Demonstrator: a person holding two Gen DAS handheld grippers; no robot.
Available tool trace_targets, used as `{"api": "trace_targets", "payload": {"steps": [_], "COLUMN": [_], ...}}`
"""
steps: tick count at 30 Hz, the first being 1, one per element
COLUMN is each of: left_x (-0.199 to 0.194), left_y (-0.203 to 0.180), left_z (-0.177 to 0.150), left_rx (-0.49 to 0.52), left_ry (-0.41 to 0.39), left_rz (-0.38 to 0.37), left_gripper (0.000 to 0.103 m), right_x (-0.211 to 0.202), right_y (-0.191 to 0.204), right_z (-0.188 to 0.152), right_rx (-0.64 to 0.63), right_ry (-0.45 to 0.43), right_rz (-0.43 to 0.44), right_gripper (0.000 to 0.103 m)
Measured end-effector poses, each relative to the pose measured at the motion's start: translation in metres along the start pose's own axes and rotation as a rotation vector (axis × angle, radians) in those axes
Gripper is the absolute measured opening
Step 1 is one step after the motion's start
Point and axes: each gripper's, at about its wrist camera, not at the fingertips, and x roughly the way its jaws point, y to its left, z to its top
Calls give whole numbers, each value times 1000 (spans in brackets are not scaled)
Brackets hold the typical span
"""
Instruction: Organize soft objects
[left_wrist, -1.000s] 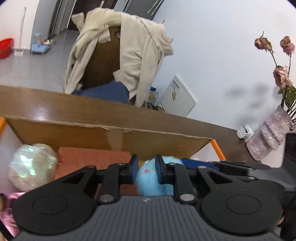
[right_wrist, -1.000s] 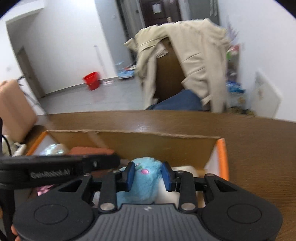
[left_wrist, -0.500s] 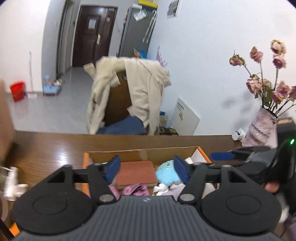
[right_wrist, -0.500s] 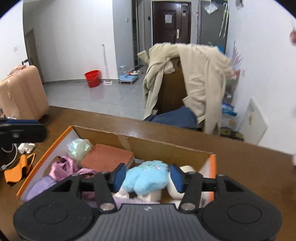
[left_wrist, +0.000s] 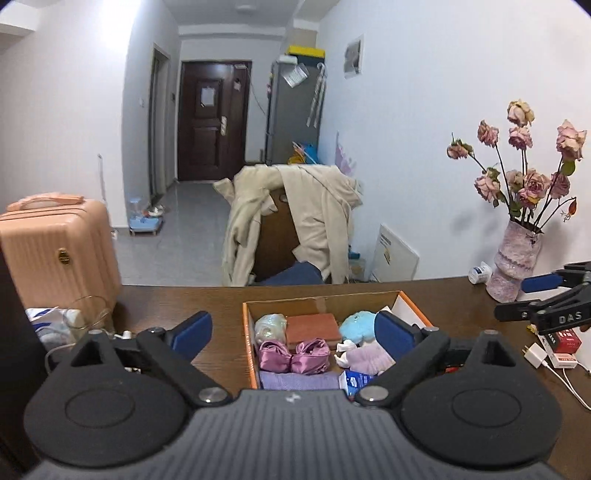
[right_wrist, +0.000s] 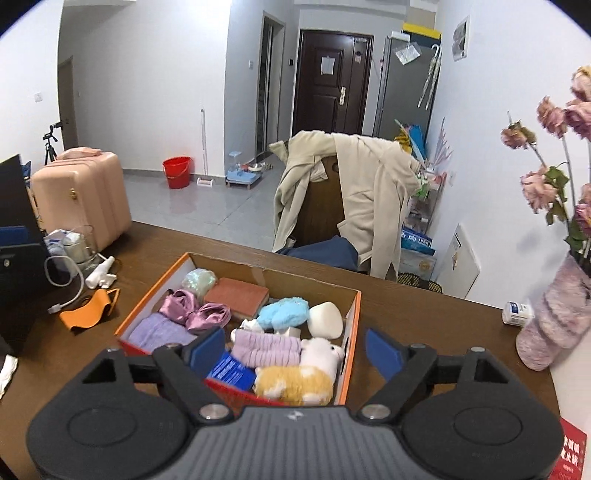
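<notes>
An orange cardboard box (right_wrist: 354, 317) (left_wrist: 248, 332) sits on the brown table and holds soft things. Among them are a light blue plush (right_wrist: 284, 313) (left_wrist: 356, 325), pink satin scrunchies (right_wrist: 195, 310) (left_wrist: 291, 356), a lilac towel (right_wrist: 159, 332), a lilac roll (right_wrist: 266, 349) and a white and yellow plush animal (right_wrist: 295, 382). My left gripper (left_wrist: 293, 332) hangs above and in front of the box, its jaws opening wide with nothing held. My right gripper (right_wrist: 295, 352) hovers over the box's near right corner, jaws also opening and empty. It shows at the right edge of the left wrist view (left_wrist: 546, 295).
A vase of dried roses (left_wrist: 515, 258) and a small white bottle (left_wrist: 479, 272) stand at the table's far right. A charger and cable (left_wrist: 535, 354) lie near them. An orange mask (right_wrist: 90, 310) and cables lie left of the box. Behind the table stands a coat-draped chair (right_wrist: 351, 206).
Both grippers have risen and drawn back from the box. Their jaws, nearly shut around the blue plush before, now stand wide. The blue plush lies in the box.
</notes>
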Motion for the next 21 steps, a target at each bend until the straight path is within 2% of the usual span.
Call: {"api": "trace_targets", "payload": {"steps": [4,7,9,12,21], "left_x": [-36,-61,-74,-95,-150], "left_y": [-7,-17,-23,-32,-47], "left_z": [-37,-77,-98,-129,-211], "left_rx": [11,24,27,28,9], "left_ry": [-90,-184,-215,-263,-281], "left_rz": [48,94,109,110,126], "left_gripper": [100,103,103,103,103], "right_x": [-41,-69,-82,-95,-132], "right_y": [14,26,34,43,73], "right_z": [-36,-73,-98,-131,-228], "right_rx": [0,3,13,39,73], "right_ry": [-150,-284,-338,-364,-385], "right_rz": [1,21,32,31,28], "right_gripper": [86,89,90,90,93]}}
